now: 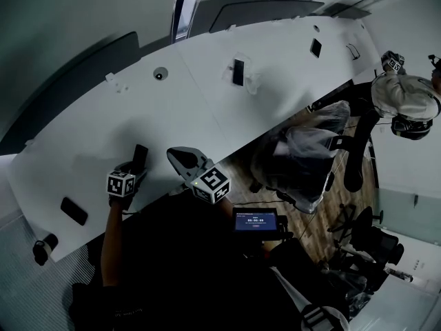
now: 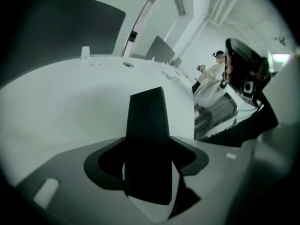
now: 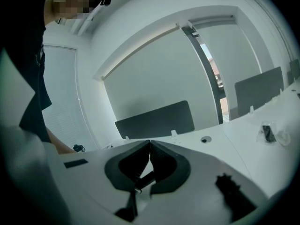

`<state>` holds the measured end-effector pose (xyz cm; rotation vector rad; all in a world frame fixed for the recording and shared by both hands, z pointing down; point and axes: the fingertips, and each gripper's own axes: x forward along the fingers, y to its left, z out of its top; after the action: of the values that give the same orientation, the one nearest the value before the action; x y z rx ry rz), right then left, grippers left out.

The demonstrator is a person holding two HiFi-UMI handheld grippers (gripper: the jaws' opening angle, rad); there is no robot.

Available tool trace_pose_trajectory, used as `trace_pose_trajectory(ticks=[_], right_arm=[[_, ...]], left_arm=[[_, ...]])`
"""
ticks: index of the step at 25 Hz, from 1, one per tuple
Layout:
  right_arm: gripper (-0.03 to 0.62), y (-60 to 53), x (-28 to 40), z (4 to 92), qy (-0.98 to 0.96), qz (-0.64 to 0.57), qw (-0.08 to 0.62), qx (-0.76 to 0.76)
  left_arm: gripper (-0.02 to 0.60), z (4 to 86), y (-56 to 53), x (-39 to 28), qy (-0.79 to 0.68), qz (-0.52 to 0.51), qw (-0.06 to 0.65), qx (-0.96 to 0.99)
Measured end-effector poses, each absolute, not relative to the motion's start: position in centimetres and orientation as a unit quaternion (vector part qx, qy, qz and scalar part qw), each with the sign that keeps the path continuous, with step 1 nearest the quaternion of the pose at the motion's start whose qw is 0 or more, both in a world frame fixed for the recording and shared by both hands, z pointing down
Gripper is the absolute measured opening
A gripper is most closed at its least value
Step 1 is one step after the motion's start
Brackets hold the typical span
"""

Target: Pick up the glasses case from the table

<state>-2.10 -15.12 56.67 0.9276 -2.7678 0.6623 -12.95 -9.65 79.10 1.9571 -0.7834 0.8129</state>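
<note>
Left gripper (image 1: 136, 165): jaws closed in on the glasses case (image 2: 147, 130), pads against its two sides. The case is a dark, flat slab standing on end between them, with its far end sticking out well past the fingertips. The head view puts gripper and case over the near-left part of the white tabletop (image 1: 193, 95), close to the near edge. Whether the case's lower end touches the surface cannot be told. Right gripper (image 3: 150, 143): jaws together at the tips, nothing between them. It sits just right of the left gripper at the near edge and looks roughly level across the table toward the far wall. Other items on the tabletop: a dark flat rectangle (image 1: 74, 211) toward the left end, apart from the case; a round cable port (image 1: 159, 74) near the far edge; a dark item in a clear holder (image 1: 238, 72) farther along to the right. A small lit screen (image 1: 255, 221) sits off the near edge, beside the right gripper's marker cube. A second person (image 1: 406, 98) is at the far right end of the table, with office chairs (image 1: 303, 154) along the near side between.
</note>
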Motion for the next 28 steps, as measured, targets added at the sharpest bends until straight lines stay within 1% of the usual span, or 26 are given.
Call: trace_pose_trajectory(ticks=[4, 10, 13, 16, 20, 22, 23, 25, 28], right_arm=[[0.008, -15.0, -2.5, 57.1, -0.925, 0.221, 0.084, 0.298], [0.008, -14.9, -4.4, 56.9, -0.934, 0.217, 0.087, 0.27], [0.008, -14.9, -5.6, 56.6, -0.94, 0.21, 0.094, 0.252], [0.008, -15.1, -7.3, 55.7, -0.948, 0.199, 0.094, 0.232], [0.008, -14.6, -9.6, 54.2, -0.963, 0.167, 0.09, 0.193], [0.008, -14.2, -11.0, 53.3, -0.97, 0.154, 0.082, 0.168], [0.008, -14.1, -11.7, 53.1, -0.973, 0.15, 0.081, 0.155], [0.008, -13.7, -12.9, 53.4, -0.976, 0.147, 0.088, 0.132], [0.008, -12.8, -13.9, 53.4, -0.979, 0.148, 0.097, 0.104]], left_arm=[[0.29, 74.3, -11.3, -13.0, -0.341, 0.197, 0.458, 0.797], [0.291, 65.1, -13.4, -15.4, -0.385, 0.018, 0.429, 0.817], [0.291, 60.2, -13.9, -17.5, -0.411, -0.058, 0.391, 0.821], [0.291, 55.5, -13.6, -19.6, -0.433, -0.111, 0.345, 0.825], [0.291, 49.9, -11.0, -20.6, -0.412, -0.157, 0.236, 0.866], [0.291, 48.1, -9.2, -21.0, -0.389, -0.206, 0.205, 0.874], [0.291, 48.0, -8.5, -21.3, -0.382, -0.235, 0.208, 0.869], [0.291, 49.4, -7.6, -22.3, -0.388, -0.284, 0.236, 0.845], [0.291, 52.5, -6.7, -23.6, -0.424, -0.317, 0.28, 0.801]])
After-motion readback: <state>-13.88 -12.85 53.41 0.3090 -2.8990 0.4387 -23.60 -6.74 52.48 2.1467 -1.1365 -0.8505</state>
